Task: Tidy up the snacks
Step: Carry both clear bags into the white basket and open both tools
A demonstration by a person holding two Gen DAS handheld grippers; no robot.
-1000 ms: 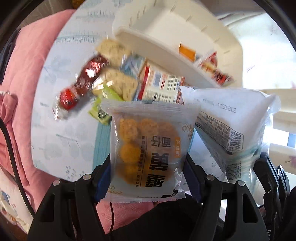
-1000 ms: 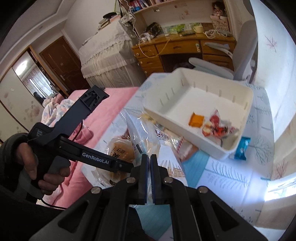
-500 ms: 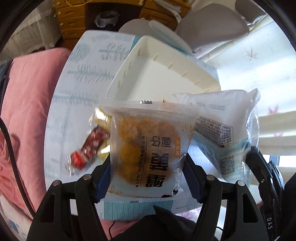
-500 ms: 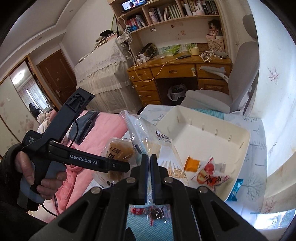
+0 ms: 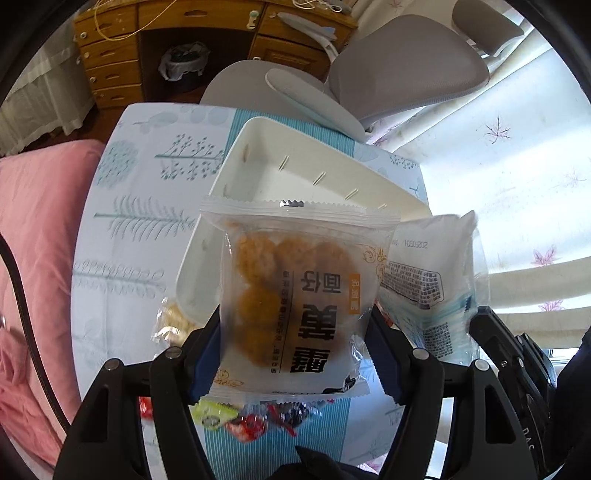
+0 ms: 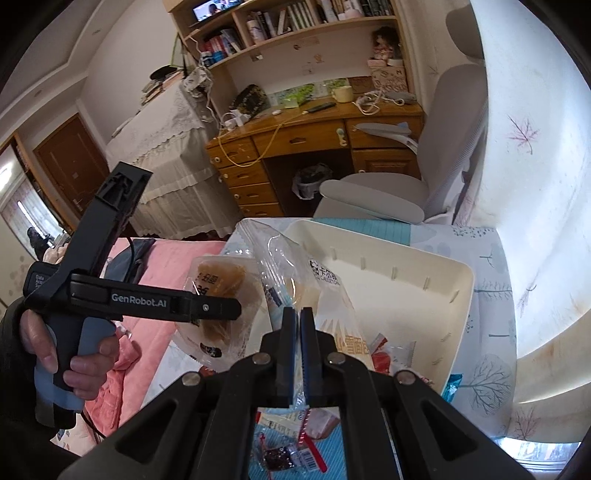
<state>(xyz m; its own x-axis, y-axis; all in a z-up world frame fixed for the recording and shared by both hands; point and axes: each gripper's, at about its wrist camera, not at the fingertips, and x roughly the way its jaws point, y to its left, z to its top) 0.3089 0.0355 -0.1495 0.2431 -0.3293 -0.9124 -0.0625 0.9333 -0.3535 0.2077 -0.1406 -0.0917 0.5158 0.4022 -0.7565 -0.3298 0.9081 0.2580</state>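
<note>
Gripping clear packet [image 5: 295,306], golden buns perhaps

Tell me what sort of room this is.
Most likely a bedroom that doubles as a study: a wooden desk with drawers, a bookshelf full of books above it, a grey desk chair, and pink bedding beside the table.

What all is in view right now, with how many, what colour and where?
Pastry packet: one, clear, golden pastries, held in left gripper.
Bread packet: one, white, held in right gripper.
Bin: one, cream, on the table, a few snacks in its near corner.
Loose snacks: several, red, dark, yellow, on the cloth below the grippers.
Blue wrapper: one, beside the bin.
Tablecloth: white and teal, tree print.
Bedding: pink, left of table.
Chair: one, grey, behind table.
Desk: one, wooden, behind.
Left gripper: black, jaws on pastry packet.
Right gripper: black, jaws pinching bread packet's edge.
Hand: one, on left gripper's handle.
</note>
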